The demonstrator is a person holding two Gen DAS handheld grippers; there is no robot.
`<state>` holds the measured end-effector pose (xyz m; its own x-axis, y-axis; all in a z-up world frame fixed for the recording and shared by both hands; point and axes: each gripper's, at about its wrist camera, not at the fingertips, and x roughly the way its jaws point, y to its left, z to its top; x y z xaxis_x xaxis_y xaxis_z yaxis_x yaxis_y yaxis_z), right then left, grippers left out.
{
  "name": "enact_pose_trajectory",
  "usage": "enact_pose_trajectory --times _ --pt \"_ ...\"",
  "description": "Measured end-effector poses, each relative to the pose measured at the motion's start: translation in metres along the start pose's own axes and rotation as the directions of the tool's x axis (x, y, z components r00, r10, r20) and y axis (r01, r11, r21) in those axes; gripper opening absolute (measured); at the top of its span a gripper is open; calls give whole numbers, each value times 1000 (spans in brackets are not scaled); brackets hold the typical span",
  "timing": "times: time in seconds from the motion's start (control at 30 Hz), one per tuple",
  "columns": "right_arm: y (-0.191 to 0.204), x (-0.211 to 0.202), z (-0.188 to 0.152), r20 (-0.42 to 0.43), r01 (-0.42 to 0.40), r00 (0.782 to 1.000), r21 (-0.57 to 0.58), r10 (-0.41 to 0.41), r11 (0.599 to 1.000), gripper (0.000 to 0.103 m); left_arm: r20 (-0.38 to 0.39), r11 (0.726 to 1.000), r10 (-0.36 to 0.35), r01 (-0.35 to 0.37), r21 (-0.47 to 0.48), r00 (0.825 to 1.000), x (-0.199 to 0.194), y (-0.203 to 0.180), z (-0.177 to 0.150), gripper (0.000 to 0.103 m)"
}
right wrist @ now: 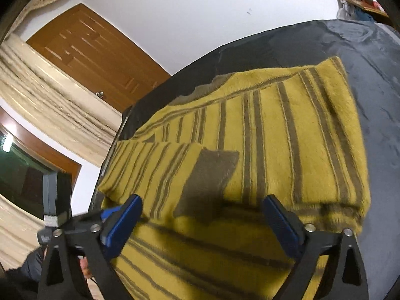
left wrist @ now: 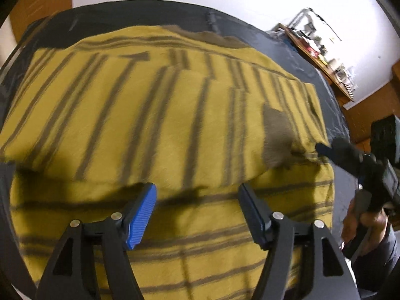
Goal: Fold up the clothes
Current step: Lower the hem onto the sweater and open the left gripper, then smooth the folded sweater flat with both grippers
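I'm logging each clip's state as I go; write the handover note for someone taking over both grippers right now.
Left gripper: open, empty, over the near part of the sweater.
Right gripper: open, empty, at the sweater's right side near the brown cuff.
Striped yellow sweater: lies on the dark table cover, spread flat, near edge hanging toward the person.
Done: a sleeve is folded in across the body, cuff on top. The far edge looks turned over, though blur makes this uncertain.
Left: probably fold the body over itself into a compact stack and smooth it. Neither gripper holds fabric, so regrasp first.
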<state>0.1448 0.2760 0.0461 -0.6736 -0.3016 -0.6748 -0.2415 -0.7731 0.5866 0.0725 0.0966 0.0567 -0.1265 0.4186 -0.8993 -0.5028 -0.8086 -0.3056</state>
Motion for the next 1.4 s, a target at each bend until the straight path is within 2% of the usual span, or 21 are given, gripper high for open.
enact_pose_trajectory --times 0.1,0.27,0.37,0.53,0.7,0.77,0.83,0.93,1.0,1.1,1.23,1.3,1.4 --pt "-2 15 10 -15 11 1000 9 -10 1000 73 -9 1000 9 -10 -24 1000 0 13 -3 72" --pt "-3 39 18 -58 68 996 18 -67 997 66 -16 999 14 -14 -32 1000 2 28 1 73" --pt "4 46 16 -75 75 994 10 -74 997 65 -18 1000 11 -11 -27 1000 5 35 9 77" --pt "25 57 6 -110 13 994 -23 -16 1000 65 -25 1000 -17 17 -17 1000 11 43 20 78" --pt "17 54 4 -97 7 995 35 -4 999 65 -21 999 -33 33 30 999 13 40 25 79" --pt "14 54 6 -99 23 995 43 -19 999 59 -23 998 -38 39 46 999 14 40 25 79" --pt "14 55 8 -106 60 993 29 -57 998 40 -25 998 -50 51 46 998 12 42 25 79" --pt "28 50 19 -63 109 992 -23 -110 994 21 -24 997 -63 64 39 998 8 48 25 79" --pt "37 46 27 -32 142 989 -56 -144 988 17 -21 997 -65 66 34 998 5 54 26 79" --pt "52 40 39 15 193 981 -104 -193 976 15 -6 999 -46 46 9 999 -2 68 26 79" --pt "71 31 55 83 263 964 -163 -253 951 12 26 998 20 -18 -59 999 -12 99 26 79" --pt "75 13 69 159 324 941 -174 -298 930 12 34 994 50 -47 -102 998 -17 117 23 79" --pt "67 0 83 163 329 938 -151 -304 932 12 47 985 55 -47 -164 997 -24 139 20 79"
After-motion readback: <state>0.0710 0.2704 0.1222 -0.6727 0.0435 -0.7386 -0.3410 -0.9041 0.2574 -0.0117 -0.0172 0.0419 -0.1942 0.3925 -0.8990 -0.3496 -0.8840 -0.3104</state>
